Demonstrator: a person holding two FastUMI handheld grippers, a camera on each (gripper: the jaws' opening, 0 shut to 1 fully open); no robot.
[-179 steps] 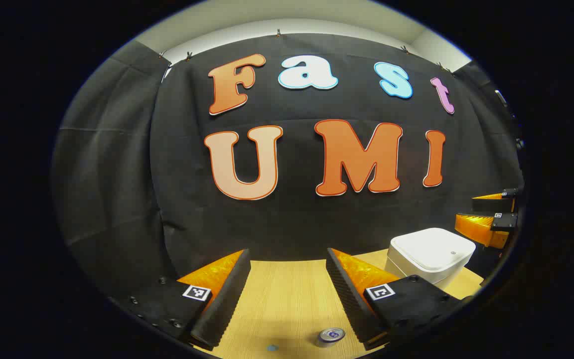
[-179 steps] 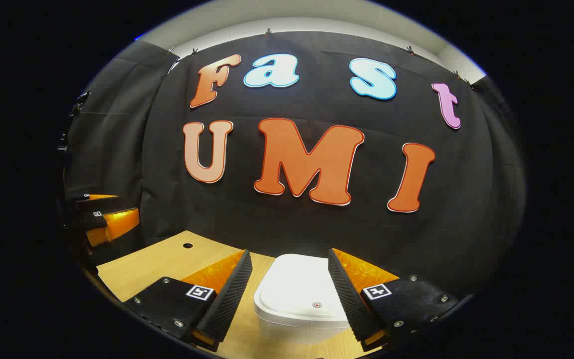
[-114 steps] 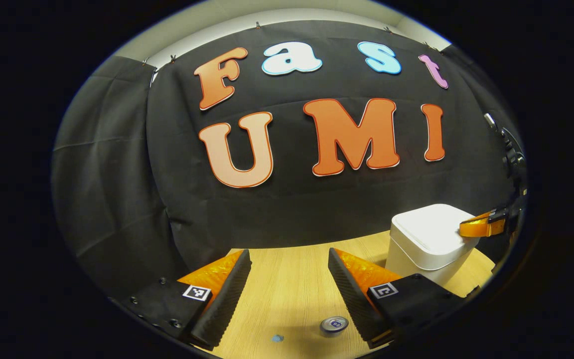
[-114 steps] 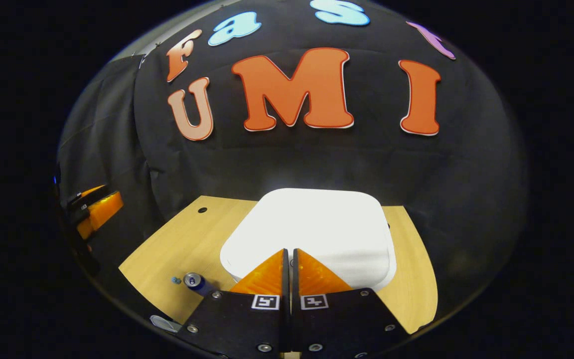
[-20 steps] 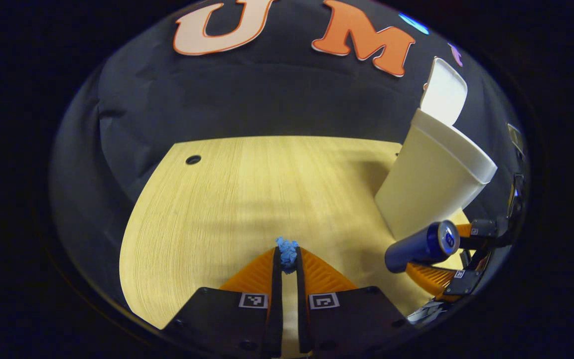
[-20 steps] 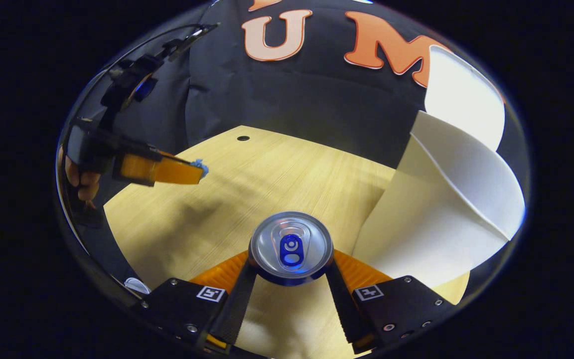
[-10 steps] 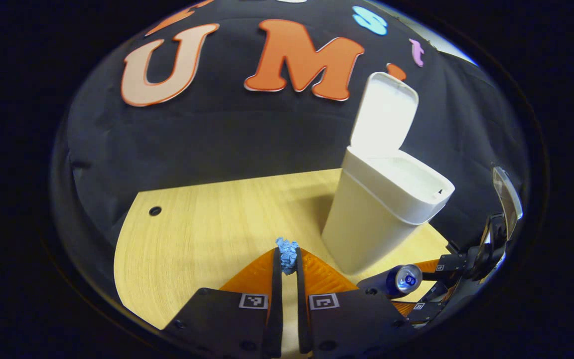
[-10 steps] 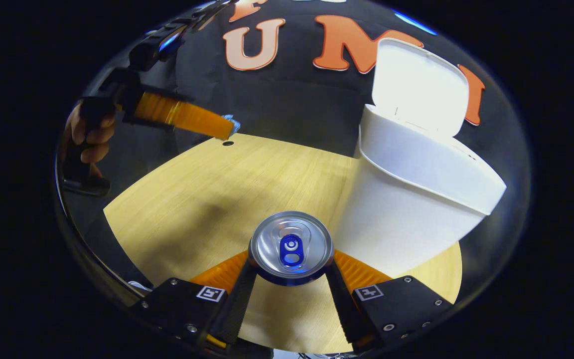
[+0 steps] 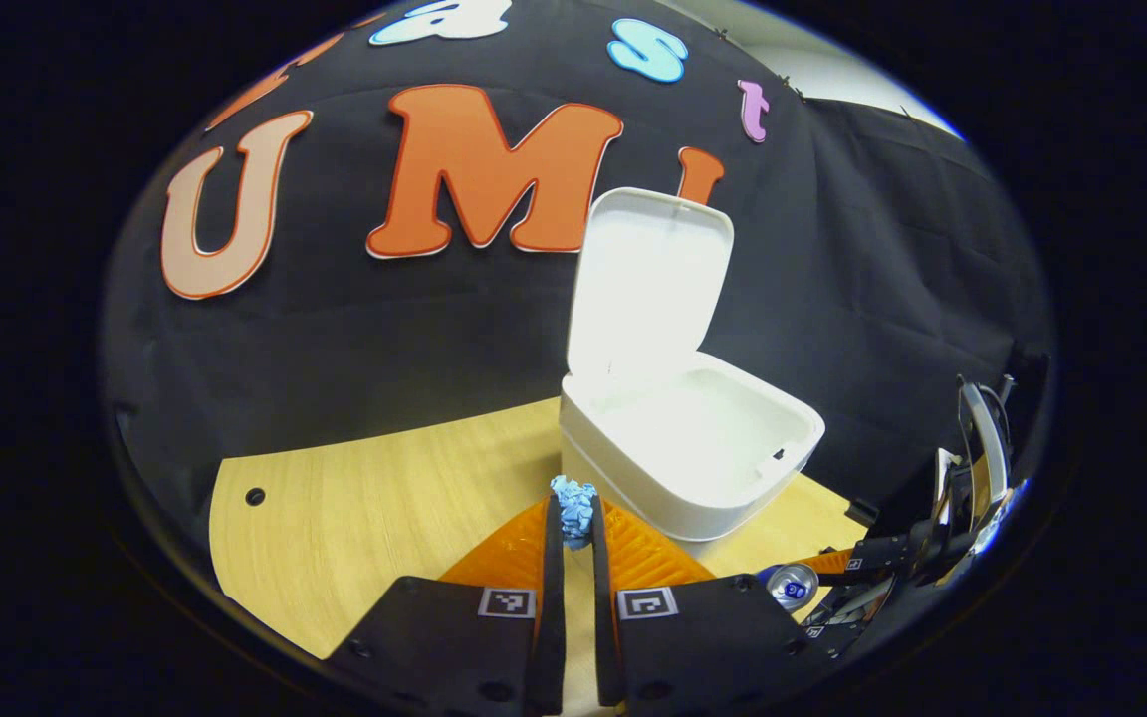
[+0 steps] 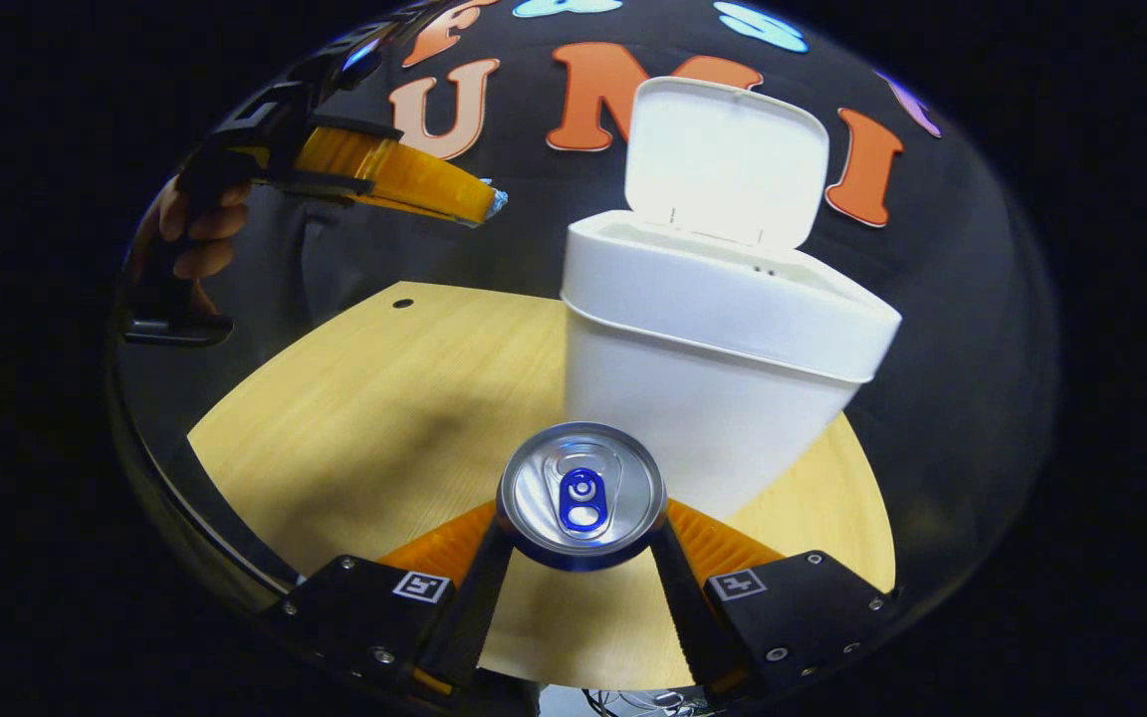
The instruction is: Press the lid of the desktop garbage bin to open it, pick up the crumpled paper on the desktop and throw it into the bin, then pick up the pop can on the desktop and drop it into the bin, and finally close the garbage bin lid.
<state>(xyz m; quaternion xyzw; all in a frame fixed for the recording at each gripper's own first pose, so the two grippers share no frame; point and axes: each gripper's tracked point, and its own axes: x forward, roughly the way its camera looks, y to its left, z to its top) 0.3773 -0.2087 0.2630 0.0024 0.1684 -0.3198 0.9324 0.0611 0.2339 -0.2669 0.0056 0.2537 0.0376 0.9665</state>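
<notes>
Both grippers hang over the wooden desktop before the black cloth wall. The left gripper is clamped on blue crumpled paper, the right gripper on the pop can. Beyond both jaws stands the white garbage bin, lid up.

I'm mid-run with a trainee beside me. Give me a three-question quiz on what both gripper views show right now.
1. True or false: the bin lid is shut.
2. What does the left gripper hold?
A. can
B. crumpled paper
C. nothing
3. Fill in: the right gripper is shut on the ____.

Key:
1. False; the lid stands upright, open.
2. B; the paper sits pinched at its fingertips, near the bin's rim.
3. can, gripped with its top toward the camera.
</notes>
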